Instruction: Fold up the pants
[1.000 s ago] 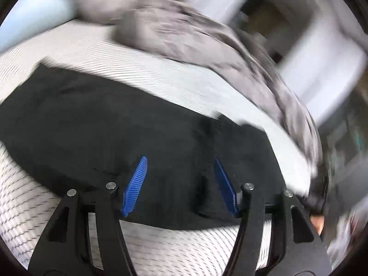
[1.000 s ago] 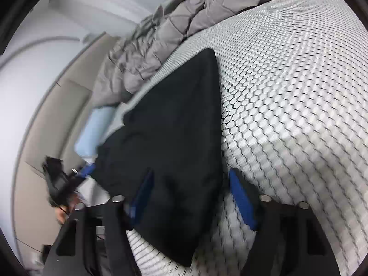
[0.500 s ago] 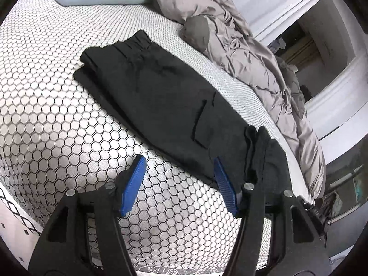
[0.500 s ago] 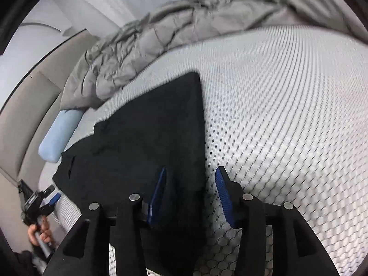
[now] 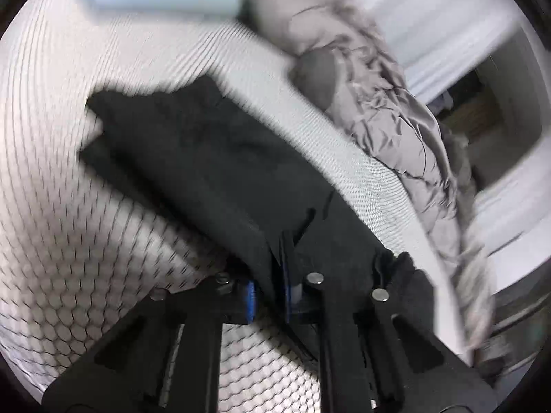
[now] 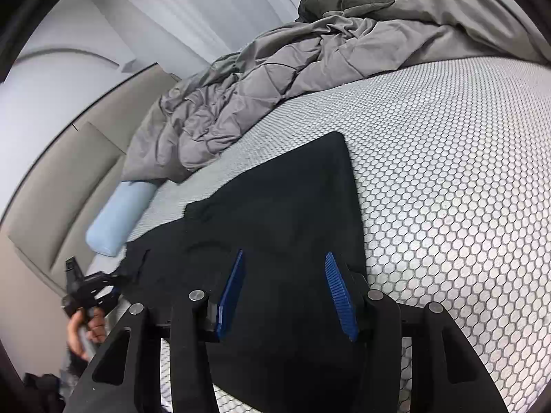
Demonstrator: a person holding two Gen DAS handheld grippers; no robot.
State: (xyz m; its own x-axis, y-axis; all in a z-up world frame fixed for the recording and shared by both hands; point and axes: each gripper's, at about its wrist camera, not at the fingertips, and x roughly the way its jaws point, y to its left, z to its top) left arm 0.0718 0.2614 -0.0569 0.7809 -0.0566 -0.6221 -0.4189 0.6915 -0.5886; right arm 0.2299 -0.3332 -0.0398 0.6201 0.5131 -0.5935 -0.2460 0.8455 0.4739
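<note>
Pants (image 6: 282,227) flat on bed (image 6: 465,172). Left hand-held gripper (image 5: 270,294) clamped on near edge; right hand-held gripper (image 6: 284,292) spread wide over fabric, gripping nothing. Need rt to pinch edge level w/ left before lifting, else fold skews.

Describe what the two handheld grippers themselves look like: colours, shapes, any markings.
Both match. The left gripper and right gripper have matte black frames with triangular cut-outs and round silver bolt heads. Each finger carries a slim blue ribbed pad. No cables or lettering are visible. A bare hand grips the left one's handle.
</note>
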